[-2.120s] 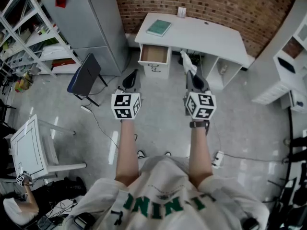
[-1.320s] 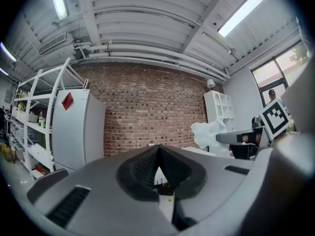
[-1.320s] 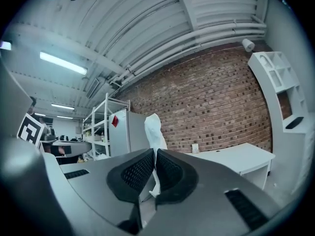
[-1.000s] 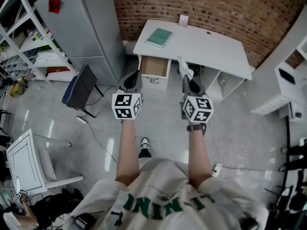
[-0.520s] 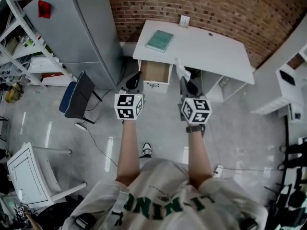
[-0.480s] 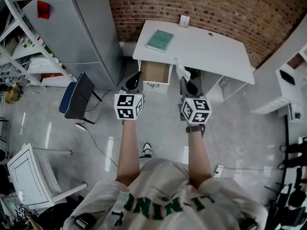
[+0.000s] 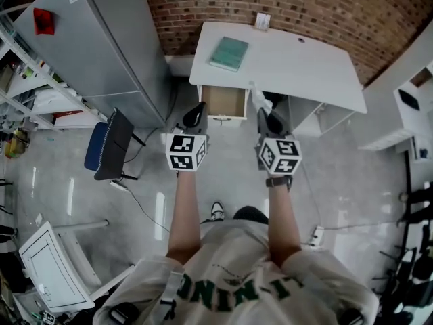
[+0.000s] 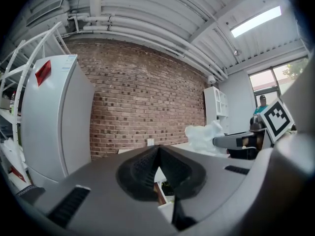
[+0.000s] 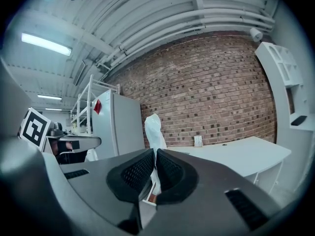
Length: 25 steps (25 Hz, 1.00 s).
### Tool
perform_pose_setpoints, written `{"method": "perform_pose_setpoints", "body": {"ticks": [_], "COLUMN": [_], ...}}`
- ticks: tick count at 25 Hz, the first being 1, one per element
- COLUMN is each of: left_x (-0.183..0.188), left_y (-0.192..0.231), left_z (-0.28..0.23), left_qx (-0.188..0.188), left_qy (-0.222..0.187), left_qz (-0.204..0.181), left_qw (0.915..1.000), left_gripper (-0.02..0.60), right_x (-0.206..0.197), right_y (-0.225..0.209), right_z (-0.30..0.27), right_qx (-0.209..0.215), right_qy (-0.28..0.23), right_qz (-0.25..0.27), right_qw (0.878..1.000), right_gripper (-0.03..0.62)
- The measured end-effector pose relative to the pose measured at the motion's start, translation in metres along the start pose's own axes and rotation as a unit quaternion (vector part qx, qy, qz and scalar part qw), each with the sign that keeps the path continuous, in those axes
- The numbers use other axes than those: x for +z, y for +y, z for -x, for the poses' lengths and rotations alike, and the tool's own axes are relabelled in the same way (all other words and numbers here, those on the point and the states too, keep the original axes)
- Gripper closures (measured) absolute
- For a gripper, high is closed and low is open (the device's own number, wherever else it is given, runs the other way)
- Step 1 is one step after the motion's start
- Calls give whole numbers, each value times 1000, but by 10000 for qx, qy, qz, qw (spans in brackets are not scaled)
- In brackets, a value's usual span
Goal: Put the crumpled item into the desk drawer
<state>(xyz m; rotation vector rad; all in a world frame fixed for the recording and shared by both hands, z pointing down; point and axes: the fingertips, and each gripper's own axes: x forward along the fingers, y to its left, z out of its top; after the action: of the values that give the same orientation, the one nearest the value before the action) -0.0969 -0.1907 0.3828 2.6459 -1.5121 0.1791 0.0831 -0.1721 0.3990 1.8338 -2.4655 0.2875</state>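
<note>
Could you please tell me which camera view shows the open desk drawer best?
The head view: it looks down into the desk drawer, pulled open under the white desk. Each gripper view catches only a small sliver of it past its jaws.

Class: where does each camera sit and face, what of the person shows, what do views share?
Head view: on the head, steeply down at desk and open drawer; forearms, left gripper, right gripper.
Left gripper view: on it, level toward brick wall, shut jaws.
Right gripper view: likewise, jaws gripping crumpled item.
Shared: all three show the item.
</note>
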Motion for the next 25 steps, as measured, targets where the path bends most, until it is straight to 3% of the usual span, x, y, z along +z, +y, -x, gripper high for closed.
{"method": "perform_pose_setpoints", "body": {"ticks": [8, 25], "left_x": [-33, -85], "left_y": [32, 61], "left_z": [-31, -120], "left_qx": [-48, -41], "left_qy": [158, 521], "left_qz": [200, 425], "left_qw": [9997, 9977], "left_gripper": [588, 588], "right_x": [-41, -103], "right_y": [-14, -31], "right_z": [-33, -147], "right_qx": [-138, 704], "right_qy": [499, 1267], "right_qz": [65, 306], "right_qw": [9986, 9890], "right_gripper": [585, 583]}}
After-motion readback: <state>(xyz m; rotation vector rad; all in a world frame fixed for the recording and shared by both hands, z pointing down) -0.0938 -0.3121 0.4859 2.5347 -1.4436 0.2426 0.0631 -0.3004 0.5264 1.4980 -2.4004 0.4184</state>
